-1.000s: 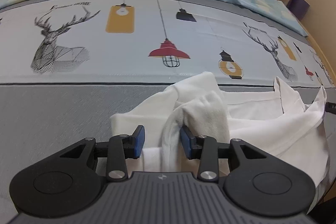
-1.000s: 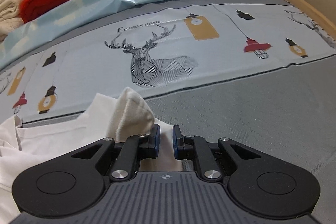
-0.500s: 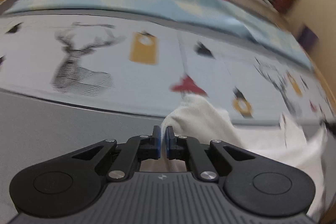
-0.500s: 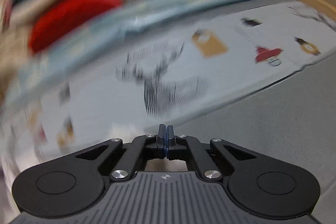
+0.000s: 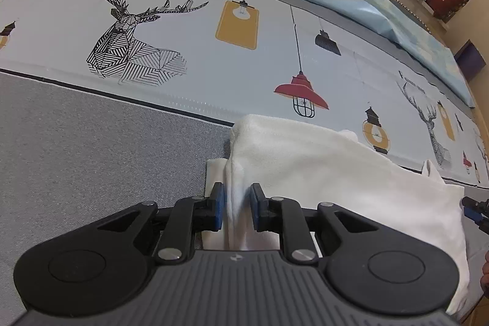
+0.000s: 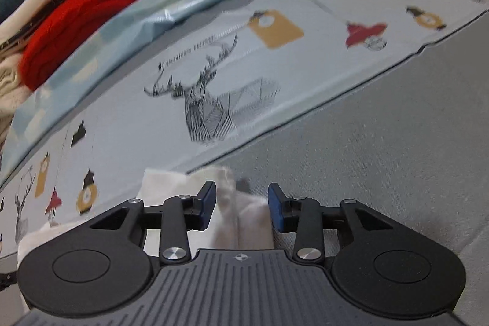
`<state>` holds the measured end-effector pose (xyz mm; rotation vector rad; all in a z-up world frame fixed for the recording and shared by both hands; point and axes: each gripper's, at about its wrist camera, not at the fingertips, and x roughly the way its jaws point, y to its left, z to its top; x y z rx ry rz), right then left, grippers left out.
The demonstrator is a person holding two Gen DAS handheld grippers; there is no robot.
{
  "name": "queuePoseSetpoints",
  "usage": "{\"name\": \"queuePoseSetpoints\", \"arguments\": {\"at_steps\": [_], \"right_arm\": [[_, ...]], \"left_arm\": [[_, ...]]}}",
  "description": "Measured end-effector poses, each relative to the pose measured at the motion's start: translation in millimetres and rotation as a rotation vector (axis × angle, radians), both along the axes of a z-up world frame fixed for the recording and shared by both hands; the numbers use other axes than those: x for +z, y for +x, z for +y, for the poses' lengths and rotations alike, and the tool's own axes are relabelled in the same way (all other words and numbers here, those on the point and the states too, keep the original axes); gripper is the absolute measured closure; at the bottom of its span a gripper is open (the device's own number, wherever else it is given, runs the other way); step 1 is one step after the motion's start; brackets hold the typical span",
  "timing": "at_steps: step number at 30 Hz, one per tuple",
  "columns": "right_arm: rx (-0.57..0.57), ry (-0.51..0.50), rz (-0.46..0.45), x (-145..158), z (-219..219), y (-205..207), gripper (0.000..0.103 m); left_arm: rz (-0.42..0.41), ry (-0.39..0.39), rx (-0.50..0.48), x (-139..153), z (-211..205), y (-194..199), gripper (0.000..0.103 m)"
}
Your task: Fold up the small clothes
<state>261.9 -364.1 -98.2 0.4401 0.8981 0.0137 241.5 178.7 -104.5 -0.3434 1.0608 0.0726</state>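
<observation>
Left wrist view: left tool [image 5: 237, 205] opening, pads clear of white garment [image 5: 321, 161] fold between. Right tool [image 6: 241, 205] opening astride garment ridge; deer-print bedsheet [image 6: 214, 100] at 12 o'clock.

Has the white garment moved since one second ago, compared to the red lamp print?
Yes. In the left wrist view the white garment is now folded over and flatter, its top edge just below the red lamp print on the bedsheet.

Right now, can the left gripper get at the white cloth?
Probably yes: the left gripper already has a fold of the white cloth between its opening jaws, and nothing blocks it.
</observation>
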Motion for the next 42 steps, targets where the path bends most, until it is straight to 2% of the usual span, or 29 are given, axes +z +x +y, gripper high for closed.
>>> {"name": "queuePoseSetpoints", "arguments": {"at_steps": [6,7,8,9,10,11,12,16,18,19,21,23,25,28,32,35,38,39,40,41,42], "right_arm": [[0.086,-0.131,-0.040,2.4,27.6,1.7,0.065],[0.102,-0.153,-0.047,2.3,31.6,2.4,0.072],[0.120,-0.173,-0.052,1.7,35.7,3.5,0.091],[0.141,-0.193,-0.054,1.1,40.3,4.3,0.100],[0.149,-0.216,-0.069,2.8,43.0,4.2,0.100],[0.148,-0.241,-0.095,6.4,45.8,2.9,0.100],[0.132,-0.249,-0.135,13.2,46.3,0.7,0.100],[0.041,-0.203,-0.331,43.1,39.4,-11.6,0.101],[0.013,-0.258,-0.415,52.2,43.8,-17.9,0.101],[-0.005,-0.287,-0.417,53.0,45.4,-17.1,0.100],[-0.047,-0.310,-0.353,48.0,45.7,-10.0,0.096],[-0.053,-0.283,-0.271,43.5,41.8,-4.9,0.079],[-0.028,-0.248,-0.207,42.0,39.5,-6.5,0.072],[0.083,-0.213,-0.092,37.3,41.5,-15.1,0.070],[0.257,-0.246,0.062,25.2,47.7,-44.3,0.065],[0.353,-0.329,0.145,15.3,53.7,-73.1,0.065],[0.414,-0.352,0.200,6.1,53.6,-98.8,0.065],[0.436,-0.344,0.209,5.1,53.5,-107.1,0.065],[0.451,-0.340,0.216,5.3,53.2,-114.1,0.068],[0.462,-0.346,0.221,6.1,53.7,-120.7,0.081],[0.466,-0.354,0.222,8.0,52.4,-125.2,0.091]], "left_arm": [[-0.010,-0.005,0.033,-2.6,3.2,3.3,0.073],[-0.011,-0.006,0.038,-3.3,3.5,4.2,0.072],[-0.010,-0.004,0.040,-4.5,2.9,5.4,0.072],[-0.006,0.001,0.035,-6.2,1.8,7.2,0.072],[-0.006,0.011,0.019,-6.9,-0.6,8.2,0.074],[-0.019,0.031,0.003,-4.8,-3.0,8.3,0.092],[-0.048,0.051,-0.007,-0.1,-4.7,7.2,0.096],[-0.209,0.101,-0.006,24.1,-7.8,-1.9,0.096],[-0.241,0.129,-0.005,29.7,-10.4,-3.6,0.096],[-0.231,0.131,-0.003,30.2,-10.4,-2.0,0.096],[-0.172,0.107,0.002,26.7,-8.9,0.8,0.092],[-0.114,0.079,-0.020,23.4,-7.9,-1.4,0.083],[-0.093,0.091,-0.056,25.8,-9.4,-9.1,0.080],[-0.026,0.047,-0.108,25.3,-7.2,-23.4,0.069],[0.100,-0.003,-0.181,16.2,-8.2,-49.0,0.069],[0.199,-0.029,-0.239,3.4,-11.4,-70.2,0.069],[0.270,0.024,-0.332,-8.8,-22.5,-90.8,0.072],[0.286,0.037,-0.367,-12.2,-25.9,-97.0,0.076],[0.293,0.054,-0.393,-14.2,-28.3,-102.0,0.091],[0.289,0.074,-0.406,-13.5,-29.6,-106.7,0.096],[0.272,0.082,-0.404,-9.8,-28.5,-110.3,0.097]]}}
